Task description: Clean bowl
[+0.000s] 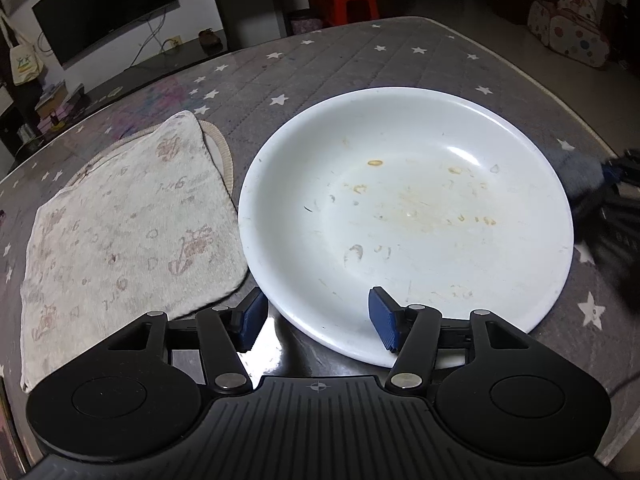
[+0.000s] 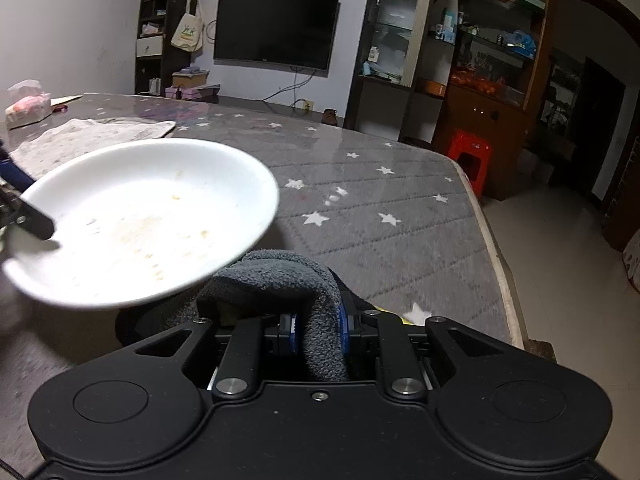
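— So, nearest to us: what are the two tongs doing?

— Left gripper (image 1: 318, 316) has its blue pads spread wide, nothing between them. Its right pad sits over the near rim of the white bowl (image 1: 404, 216), the left pad just outside that rim, over the dark glossy table edge. I can't tell whether either pad touches the rim.

— And the other?

— Right gripper (image 2: 316, 334) is clamped on a grey fluffy cloth (image 2: 280, 280); the cloth bulges forward out of the closed pads, folded over on itself.

— Where's the bowl, then?

— On the grey star-patterned table cover (image 2: 380, 216), a wide shallow thing, yellowish smears and dried specks across its floor. In the right wrist view its edge looks blurred and perhaps raised; I wouldn't swear it lies flat.

— Which way from the cloth?

— That's what matters. From the right gripper the bowl lies ahead and to the left, its rim just beyond and above the cloth's front fold. Being round, it has no long axis to line up with. The left gripper is nearer the rim; the right is nearer the soiled floor only if it swings leftward over the rim.

— How do they sit?

— Both low, pointing roughly level across the table, the left squarely at the bowl.

— Farther out?

— A pale printed towel (image 1: 128, 232) lies flat beside the bowl, touching or nearly so. Beyond that, a red stool (image 2: 470, 160) and a wall television (image 2: 276, 30).
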A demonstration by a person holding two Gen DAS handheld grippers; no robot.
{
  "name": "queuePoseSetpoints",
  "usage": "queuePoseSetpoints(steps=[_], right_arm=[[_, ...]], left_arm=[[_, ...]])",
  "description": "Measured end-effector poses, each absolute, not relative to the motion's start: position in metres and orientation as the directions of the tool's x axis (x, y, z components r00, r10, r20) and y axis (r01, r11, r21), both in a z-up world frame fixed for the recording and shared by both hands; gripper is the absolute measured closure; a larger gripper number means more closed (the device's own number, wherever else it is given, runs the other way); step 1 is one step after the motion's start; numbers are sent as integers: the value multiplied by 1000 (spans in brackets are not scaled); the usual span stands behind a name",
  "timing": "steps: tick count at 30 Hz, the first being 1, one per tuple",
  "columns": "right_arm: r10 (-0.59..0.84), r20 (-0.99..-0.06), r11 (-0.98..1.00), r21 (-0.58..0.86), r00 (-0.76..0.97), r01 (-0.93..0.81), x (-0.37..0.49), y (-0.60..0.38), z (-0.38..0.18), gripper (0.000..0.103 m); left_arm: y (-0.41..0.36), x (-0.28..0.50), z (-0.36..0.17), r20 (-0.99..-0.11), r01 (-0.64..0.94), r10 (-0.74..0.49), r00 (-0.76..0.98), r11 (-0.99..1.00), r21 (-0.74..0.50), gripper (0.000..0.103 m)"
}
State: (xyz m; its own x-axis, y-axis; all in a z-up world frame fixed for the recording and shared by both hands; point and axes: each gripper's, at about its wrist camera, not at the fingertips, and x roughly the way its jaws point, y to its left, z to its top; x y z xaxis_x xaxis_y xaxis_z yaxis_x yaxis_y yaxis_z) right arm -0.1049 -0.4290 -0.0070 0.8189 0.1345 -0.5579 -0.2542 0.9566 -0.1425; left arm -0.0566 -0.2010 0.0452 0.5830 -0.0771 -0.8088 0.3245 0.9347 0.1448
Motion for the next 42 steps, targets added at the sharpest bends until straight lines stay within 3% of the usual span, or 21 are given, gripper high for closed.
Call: queuePoseSetpoints(steps=[16, 25, 42], right_arm=[[227, -566, 926, -127, 792, -356, -150, -399, 3, 83], [210, -555, 950, -79, 805, -302, -129, -410, 1, 83], [157, -550, 956, -124, 820, -267, -75, -427, -2, 83]], left_arm=[[-202, -60, 43, -795, 342, -70, 602, 923, 177, 49], [-202, -57, 44, -802, 377, -67, 594, 903, 204, 49], [-203, -39, 42, -806, 433, -58, 588, 865, 253, 49]])
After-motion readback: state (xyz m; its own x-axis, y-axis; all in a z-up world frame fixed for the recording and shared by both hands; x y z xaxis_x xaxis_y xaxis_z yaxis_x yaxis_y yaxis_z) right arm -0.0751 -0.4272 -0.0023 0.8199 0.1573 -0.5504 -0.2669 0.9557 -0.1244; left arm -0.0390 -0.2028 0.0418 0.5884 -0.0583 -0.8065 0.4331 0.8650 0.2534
